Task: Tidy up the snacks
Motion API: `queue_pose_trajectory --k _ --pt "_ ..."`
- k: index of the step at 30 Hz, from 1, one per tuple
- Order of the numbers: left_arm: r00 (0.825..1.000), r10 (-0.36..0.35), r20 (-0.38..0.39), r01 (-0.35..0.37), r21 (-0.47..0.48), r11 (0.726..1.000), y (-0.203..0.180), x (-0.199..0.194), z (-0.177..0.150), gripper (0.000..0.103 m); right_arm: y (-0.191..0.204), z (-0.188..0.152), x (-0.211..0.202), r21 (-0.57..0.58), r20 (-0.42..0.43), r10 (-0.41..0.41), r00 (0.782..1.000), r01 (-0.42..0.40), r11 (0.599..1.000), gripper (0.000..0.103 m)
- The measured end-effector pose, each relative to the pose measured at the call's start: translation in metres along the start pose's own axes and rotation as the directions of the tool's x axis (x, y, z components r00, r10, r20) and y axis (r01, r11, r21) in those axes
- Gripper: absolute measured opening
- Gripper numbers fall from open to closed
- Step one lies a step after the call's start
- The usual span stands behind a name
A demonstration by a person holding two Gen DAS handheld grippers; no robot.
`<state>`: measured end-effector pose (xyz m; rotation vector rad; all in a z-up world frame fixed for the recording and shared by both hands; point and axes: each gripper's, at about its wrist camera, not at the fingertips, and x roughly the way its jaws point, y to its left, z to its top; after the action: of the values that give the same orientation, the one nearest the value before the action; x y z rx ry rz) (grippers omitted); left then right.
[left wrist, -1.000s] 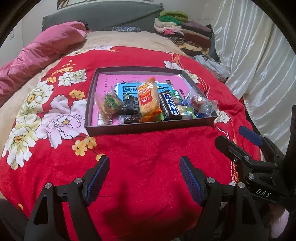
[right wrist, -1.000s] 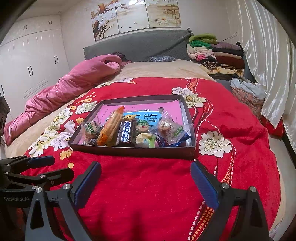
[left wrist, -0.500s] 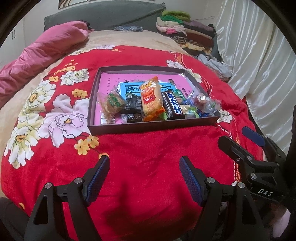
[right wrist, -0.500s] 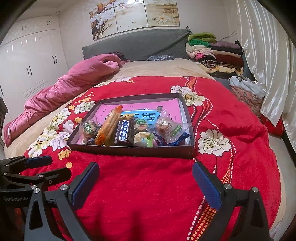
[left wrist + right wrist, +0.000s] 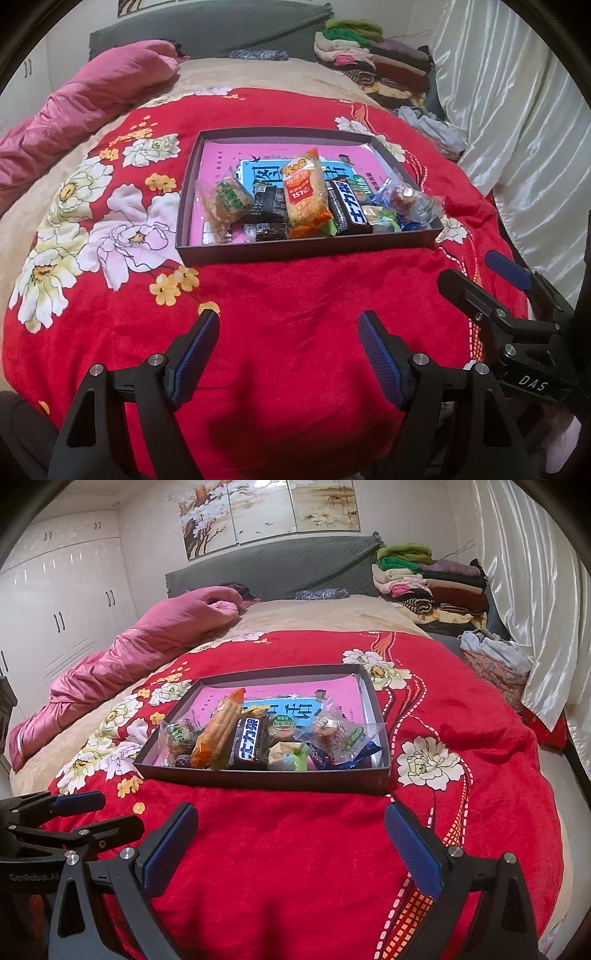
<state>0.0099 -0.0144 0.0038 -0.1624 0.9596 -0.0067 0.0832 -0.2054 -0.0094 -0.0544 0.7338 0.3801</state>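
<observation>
A shallow dark box (image 5: 303,251) (image 5: 258,779) with a pink liner lies on the red flowered blanket. Several wrapped snacks lie along its near side: an orange packet (image 5: 304,194) (image 5: 216,734), a black bar with white letters (image 5: 347,206) (image 5: 249,744), a clear-wrapped green-label cake (image 5: 227,201) (image 5: 177,734) and a clear-wrapped candy (image 5: 404,197) (image 5: 332,731). My left gripper (image 5: 288,345) is open and empty over the blanket, short of the box. My right gripper (image 5: 291,838) is open and empty beside it, also short of the box.
The red blanket (image 5: 295,314) covers the near half of the bed. A pink quilt (image 5: 129,653) lies along the left. Folded clothes (image 5: 432,587) are stacked at the far right by the grey headboard (image 5: 273,568). White curtains (image 5: 517,110) hang on the right.
Both grippers have moved slightly forward towards the box, which looks a little larger and lower in both views. Both stay open and empty.
</observation>
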Motion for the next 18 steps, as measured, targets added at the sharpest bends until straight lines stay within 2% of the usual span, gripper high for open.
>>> queue_pose_trajectory --k 18 --pt "1.0 0.017 -0.005 -0.017 0.0 1.0 -0.0004 0.0021 -0.0007 0.079 -0.0042 0.0006 -0.0008 0.01 0.003 -0.002 1.0 0.002 1.0 0.102"
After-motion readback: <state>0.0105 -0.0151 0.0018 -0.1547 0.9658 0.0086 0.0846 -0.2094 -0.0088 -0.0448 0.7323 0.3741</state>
